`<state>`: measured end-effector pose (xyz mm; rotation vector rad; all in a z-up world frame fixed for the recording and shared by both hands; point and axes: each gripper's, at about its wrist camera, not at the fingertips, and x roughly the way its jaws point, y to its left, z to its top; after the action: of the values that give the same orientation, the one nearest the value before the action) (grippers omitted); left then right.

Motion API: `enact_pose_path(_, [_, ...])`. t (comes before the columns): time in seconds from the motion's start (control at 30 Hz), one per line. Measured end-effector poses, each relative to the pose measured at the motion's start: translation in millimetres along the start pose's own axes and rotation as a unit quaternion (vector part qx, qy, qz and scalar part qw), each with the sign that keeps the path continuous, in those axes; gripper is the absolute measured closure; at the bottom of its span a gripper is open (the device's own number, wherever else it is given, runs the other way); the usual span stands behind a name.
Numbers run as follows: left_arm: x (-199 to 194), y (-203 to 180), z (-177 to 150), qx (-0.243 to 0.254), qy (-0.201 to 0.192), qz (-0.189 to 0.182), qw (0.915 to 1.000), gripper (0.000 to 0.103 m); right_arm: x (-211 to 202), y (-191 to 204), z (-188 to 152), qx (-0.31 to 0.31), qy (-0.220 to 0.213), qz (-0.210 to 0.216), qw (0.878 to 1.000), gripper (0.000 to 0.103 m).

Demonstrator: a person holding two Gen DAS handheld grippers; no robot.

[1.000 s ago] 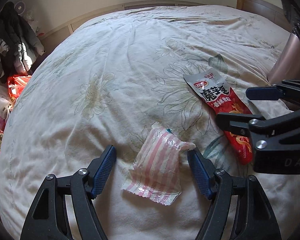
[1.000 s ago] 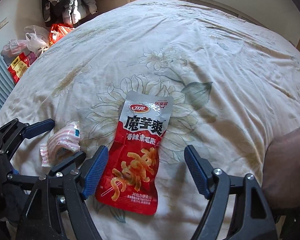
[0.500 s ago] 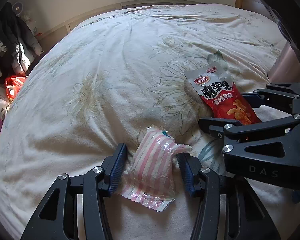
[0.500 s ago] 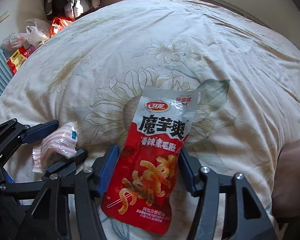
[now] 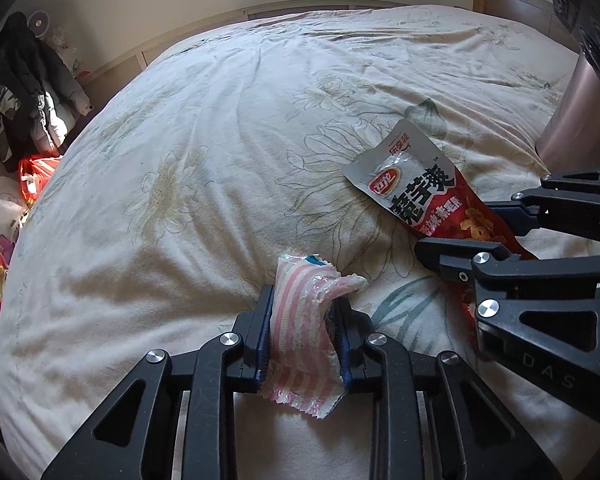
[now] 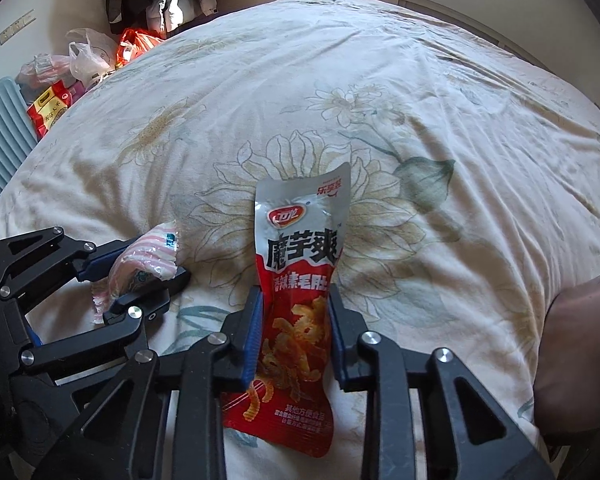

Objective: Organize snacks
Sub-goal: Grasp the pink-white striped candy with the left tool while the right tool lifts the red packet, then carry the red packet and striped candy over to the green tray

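A pink-and-white striped snack packet (image 5: 300,332) lies on the floral bedspread (image 5: 204,168), squeezed between the blue pads of my left gripper (image 5: 303,320), which is shut on it. A red and silver snack pouch (image 6: 296,312) lies to its right, pinched at its middle by my right gripper (image 6: 296,328), which is shut on it. In the left wrist view the pouch (image 5: 416,196) and the right gripper (image 5: 500,232) show at the right. In the right wrist view the striped packet (image 6: 140,264) and the left gripper (image 6: 136,268) show at the left.
The bedspread (image 6: 380,100) fills both views. Off the bed's left side are plastic bags and red packages (image 6: 56,100), a ribbed blue panel (image 6: 0,144) and hanging coats (image 5: 24,92). A metallic cylinder (image 5: 576,108) stands at the right. A forearm (image 6: 580,352) shows at the right edge.
Both grippers have closed from wide open: the left onto the striped packet, the right onto the red pouch. Both packets are now crumpled between the pads.
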<state>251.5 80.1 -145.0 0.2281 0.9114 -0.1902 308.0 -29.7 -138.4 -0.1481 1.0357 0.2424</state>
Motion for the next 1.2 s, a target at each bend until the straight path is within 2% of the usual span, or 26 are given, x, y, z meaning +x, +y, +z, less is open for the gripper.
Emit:
enact_pose_path(0.53, [-30, -7, -14, -0.056, -0.003, -0.001, 0.9984, 0.082, -40, -10, -36, 0.02, -0.008, 0.024, 0.999, 0.053])
enact_pose_path(0.6, [-36, -9, -18, -0.063, -0.003, -0.007, 0.998, 0.082, -47, -11, -43, 0.021, -0.01, 0.025, 0.999, 0.058])
enact_pose_path(0.63, [-39, -11, -20, -0.066, -0.003, -0.01, 0.9977, 0.082, -51, -11, -47, 0.022, -0.011, 0.027, 0.999, 0.071])
enact_pose_path(0.67, [-42, -12, -23, -0.07, -0.003, -0.013, 0.9975, 0.082, -54, -12, -50, 0.024, -0.012, 0.028, 0.999, 0.078])
enact_pose_path(0.97, [-61, -21, -38, -0.081, 0.0, -0.015, 0.9966, 0.082, -71, -15, -72, 0.035, -0.007, 0.03, 0.999, 0.079])
enact_pose_path(1.2, [-81, -16, -48, -0.116, -0.004, -0.049, 0.992, 0.082, -99, -20, -91, 0.049, -0.024, 0.039, 0.998, 0.079])
